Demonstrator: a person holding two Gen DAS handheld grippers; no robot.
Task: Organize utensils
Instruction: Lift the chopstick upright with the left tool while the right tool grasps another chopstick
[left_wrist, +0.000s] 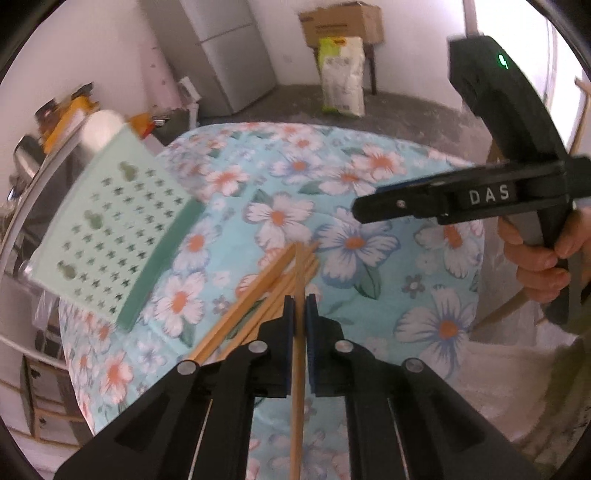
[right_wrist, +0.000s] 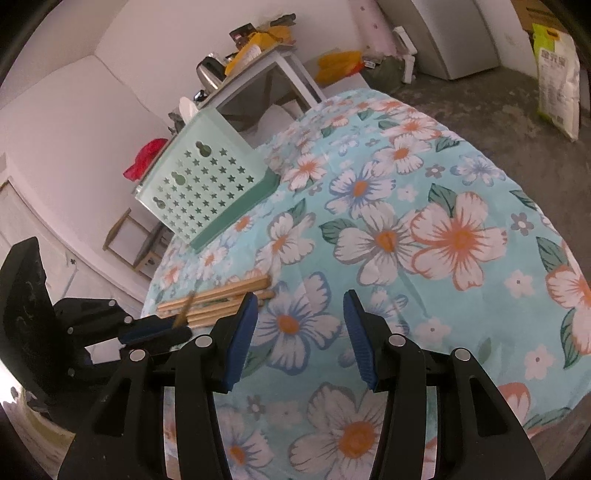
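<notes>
My left gripper (left_wrist: 300, 301) is shut on one wooden chopstick (left_wrist: 297, 387), which runs down between its blue pads. It hangs just above a loose bundle of chopsticks (left_wrist: 258, 295) lying on the flower-patterned tablecloth (left_wrist: 369, 177). A pale green perforated utensil holder (left_wrist: 110, 229) lies tipped on its side at the table's left. In the right wrist view the holder (right_wrist: 207, 184) sits beyond the bundle (right_wrist: 221, 291), and the left gripper (right_wrist: 173, 330) shows at the left, the chopstick blurred. My right gripper (right_wrist: 301, 299) stands open over the cloth with nothing between its pads.
A person's hand (left_wrist: 535, 266) holds the right gripper (left_wrist: 364, 210) at the right. Beyond the table stand a grey fridge (left_wrist: 229, 55), a cardboard box (left_wrist: 343, 22) and a white sack (left_wrist: 341, 77). A shelf with a kettle (right_wrist: 208, 72) stands behind the holder.
</notes>
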